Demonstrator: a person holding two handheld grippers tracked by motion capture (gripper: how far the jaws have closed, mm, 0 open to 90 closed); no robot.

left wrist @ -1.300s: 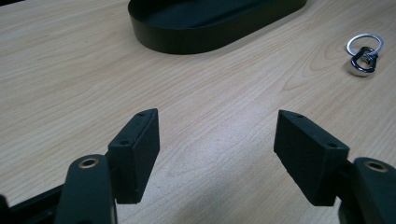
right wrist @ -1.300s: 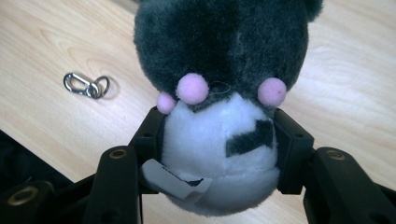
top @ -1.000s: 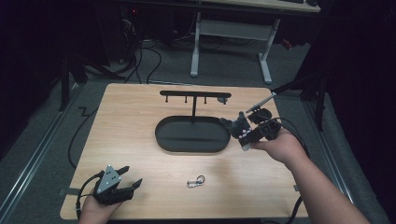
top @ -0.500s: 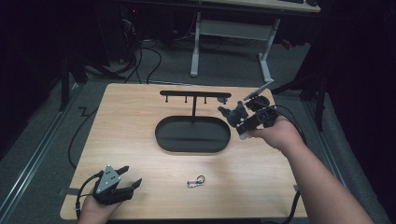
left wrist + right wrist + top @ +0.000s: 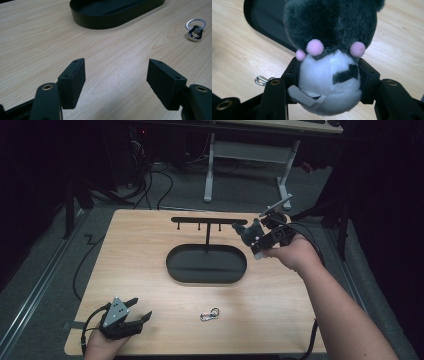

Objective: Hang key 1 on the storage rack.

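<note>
- High view: my right gripper (image 5: 248, 234) holds the plush toy (image 5: 246, 231) above the black oval tray's (image 5: 176, 268) right end; my left gripper (image 5: 139, 312) rests at the table's (image 5: 140, 245) near-left corner.
- Left gripper view: my jaws gape, nothing between them; keyring clip (image 5: 195, 30) ahead.
- Right gripper view: my pads (image 5: 292, 72) squeeze the toy's white belly.

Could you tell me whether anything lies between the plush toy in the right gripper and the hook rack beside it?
Nothing visible does. The right gripper holds the plush toy just off the right end of the hook rack, above the tray's right edge.
</note>
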